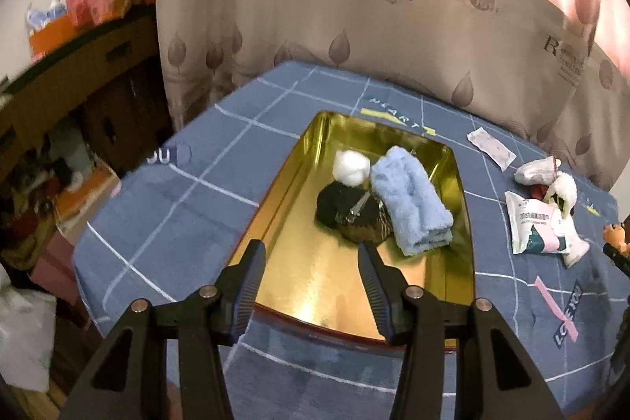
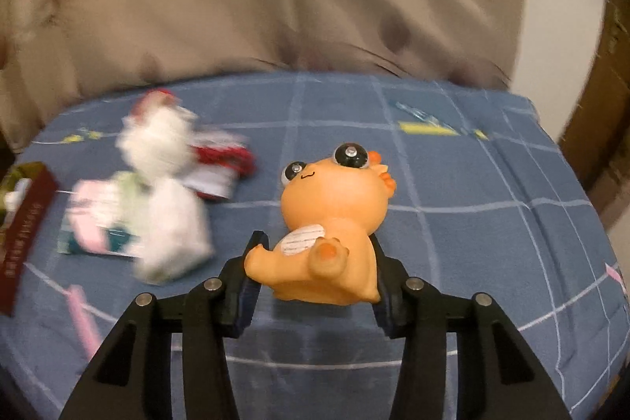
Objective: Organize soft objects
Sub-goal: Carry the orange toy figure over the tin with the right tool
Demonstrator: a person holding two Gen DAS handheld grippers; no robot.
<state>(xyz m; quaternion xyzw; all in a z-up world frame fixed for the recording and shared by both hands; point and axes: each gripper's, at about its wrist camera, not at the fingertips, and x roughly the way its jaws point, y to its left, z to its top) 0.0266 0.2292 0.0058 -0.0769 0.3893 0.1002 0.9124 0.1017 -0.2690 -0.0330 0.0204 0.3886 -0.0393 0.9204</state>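
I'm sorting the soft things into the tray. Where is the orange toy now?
In the right wrist view, the orange toy sits between the right gripper fingers, above the blue checked cloth, right of the white fluffy pile.

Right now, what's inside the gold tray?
In the gold tray lie a folded light blue towel, a white cotton ball and a dark bundle with a metal clip on it. The towel overlaps the bundle's right side, hiding anything beneath them.
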